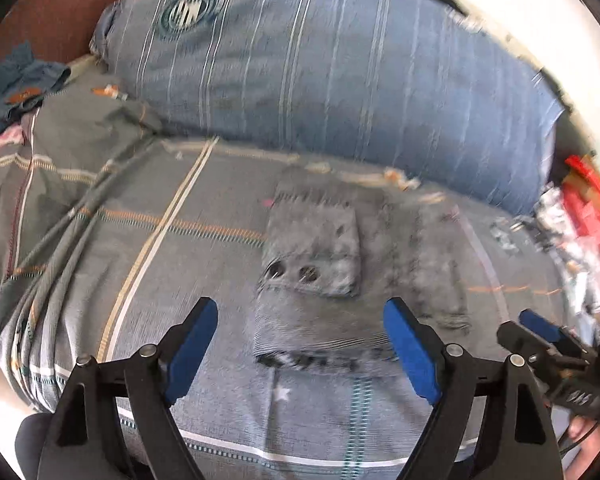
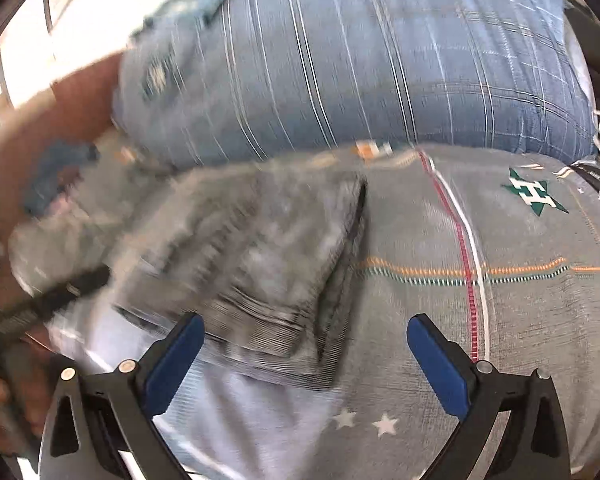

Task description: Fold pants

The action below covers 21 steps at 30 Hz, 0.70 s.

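Observation:
Grey mottled pants (image 1: 340,264) lie folded in a compact stack on the bed, a cargo pocket with two round snaps on top. They also show in the right wrist view (image 2: 252,264), blurred. My left gripper (image 1: 300,344) is open and empty, just above the near edge of the stack. My right gripper (image 2: 304,356) is open and empty, over the near right corner of the stack. The right gripper also shows at the right edge of the left wrist view (image 1: 540,332).
The grey striped bedsheet (image 2: 500,240) covers the bed. A big blue striped pillow (image 1: 340,72) lies behind the pants. Blue jeans (image 1: 16,88) lie at the far left. Red and patterned items (image 1: 584,208) sit at the right. A brown headboard (image 1: 60,8) stands behind.

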Available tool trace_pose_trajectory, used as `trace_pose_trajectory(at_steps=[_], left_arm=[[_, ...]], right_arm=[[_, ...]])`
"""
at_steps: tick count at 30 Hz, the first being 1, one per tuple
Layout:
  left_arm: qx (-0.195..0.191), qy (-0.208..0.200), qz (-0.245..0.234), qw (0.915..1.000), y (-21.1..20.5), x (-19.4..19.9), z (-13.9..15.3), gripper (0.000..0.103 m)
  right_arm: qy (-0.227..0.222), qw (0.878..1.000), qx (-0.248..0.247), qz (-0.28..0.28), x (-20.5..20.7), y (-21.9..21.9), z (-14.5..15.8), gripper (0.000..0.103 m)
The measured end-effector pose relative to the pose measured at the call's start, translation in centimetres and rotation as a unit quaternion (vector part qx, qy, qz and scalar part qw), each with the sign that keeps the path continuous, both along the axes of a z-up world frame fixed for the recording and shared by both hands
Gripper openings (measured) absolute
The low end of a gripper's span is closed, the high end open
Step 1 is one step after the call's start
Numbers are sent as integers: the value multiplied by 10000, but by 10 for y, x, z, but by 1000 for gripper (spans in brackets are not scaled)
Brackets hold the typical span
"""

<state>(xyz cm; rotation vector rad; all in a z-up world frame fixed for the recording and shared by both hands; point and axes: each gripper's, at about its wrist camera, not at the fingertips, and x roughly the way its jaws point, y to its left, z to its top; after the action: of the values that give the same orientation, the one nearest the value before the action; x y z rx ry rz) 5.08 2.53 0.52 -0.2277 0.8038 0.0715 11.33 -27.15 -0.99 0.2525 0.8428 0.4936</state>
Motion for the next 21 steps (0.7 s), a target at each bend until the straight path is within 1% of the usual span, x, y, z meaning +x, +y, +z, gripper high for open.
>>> trace_pose_trajectory(at_steps=[1, 2, 3, 4, 5, 6, 7, 9, 10, 12, 14, 16, 18, 20, 21], left_arm=[[-99, -143, -10, 9998, 0, -3, 9, 86], [-167, -236, -33, 9996, -1, -4, 14, 86], [-237, -334, -84, 9991, -3, -5, 21, 86], [-231, -408, -106, 9988, -6, -6, 29, 86], [-159, -498, -76, 9986, -10, -8, 35, 86], [1, -607, -14, 9982, -15, -12, 42, 86], [131, -645, 1, 9978, -21, -13, 45, 86], [362, -642, 23, 9973, -29, -17, 49, 86], [448, -649, 44, 9969, -32, -19, 49, 86], [518, -636, 21, 9966, -37, -21, 47, 86], [554, -571, -67, 9968, -41, -24, 45, 86], [620, -547, -142, 9965, -41, -26, 42, 86], [565, -497, -250, 9969, -35, -24, 38, 86], [244, -289, -389, 9985, -18, -11, 30, 86], [-31, -96, -394, 9992, -2, 2, 24, 86]], right_arm=[[114, 9990, 438, 7, -4, -12, 8, 103], [285, 9948, 980, 41, -5, -20, 14, 103], [372, 9916, 1235, 42, -9, -23, 16, 103], [450, 9882, 1463, 25, -15, -28, 20, 103], [459, 9866, 1563, 25, -20, -29, 25, 103], [394, 9879, 1499, -10, -23, -29, 30, 103], [300, 9908, 1319, -68, -27, -26, 34, 103], [49, 9966, 818, -115, -35, -20, 40, 103], [-62, 9988, 473, -131, -41, -13, 43, 103], [-164, 9996, 165, -130, -47, -8, 40, 103], [-130, 9998, 34, -142, -47, -7, 35, 103], [-68, 9999, 44, -110, -48, -8, 31, 103], [208, 9991, 364, 89, -36, -12, 23, 103], [790, 9923, 939, 180, -11, -23, 9, 103], [1027, 9871, 1205, 244, 0, -25, 1, 103]])
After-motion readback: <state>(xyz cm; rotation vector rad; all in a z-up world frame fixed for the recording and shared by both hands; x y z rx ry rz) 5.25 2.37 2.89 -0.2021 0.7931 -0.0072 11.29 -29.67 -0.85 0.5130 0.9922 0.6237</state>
